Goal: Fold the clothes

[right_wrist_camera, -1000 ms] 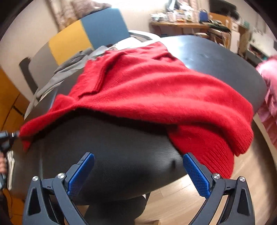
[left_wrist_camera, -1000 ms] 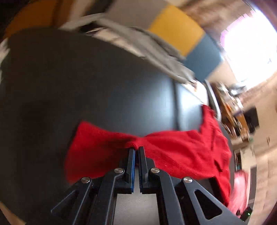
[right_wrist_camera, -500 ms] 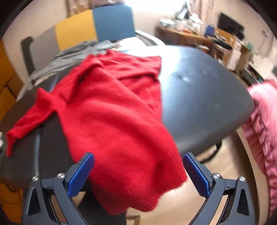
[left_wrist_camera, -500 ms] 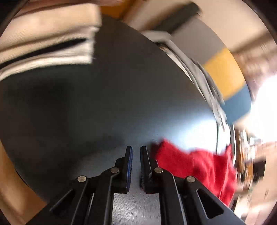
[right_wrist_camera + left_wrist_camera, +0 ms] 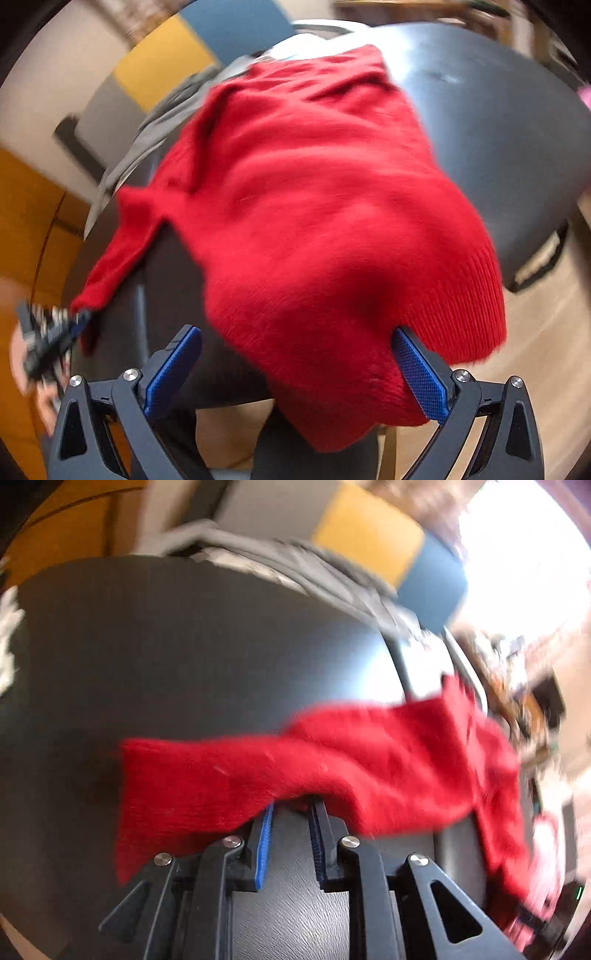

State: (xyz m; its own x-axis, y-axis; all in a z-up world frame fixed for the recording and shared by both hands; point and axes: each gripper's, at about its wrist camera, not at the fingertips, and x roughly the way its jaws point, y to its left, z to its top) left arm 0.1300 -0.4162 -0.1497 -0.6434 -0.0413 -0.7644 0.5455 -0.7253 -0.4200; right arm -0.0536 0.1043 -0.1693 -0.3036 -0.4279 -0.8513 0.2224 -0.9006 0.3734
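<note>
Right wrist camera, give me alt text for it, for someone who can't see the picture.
A red sweater lies spread on a dark table, its hem hanging over the near edge between the open right gripper fingers. A grey garment lies behind.

Tabletop [image 5: 155, 657] left of red sweater [image 5: 332, 760] free; gray clothes [image 5: 314, 572] crowd far edge.

Sweater [image 5: 325, 229]: plain bright red, ribbed hem | counter [image 5: 177, 657]: dark grey | fingers [image 5: 419, 376]: black with blue pads | far chair [image 5: 369, 531]: grey, yellow and blue blocks | far garment [image 5: 314, 568]: grey
</note>
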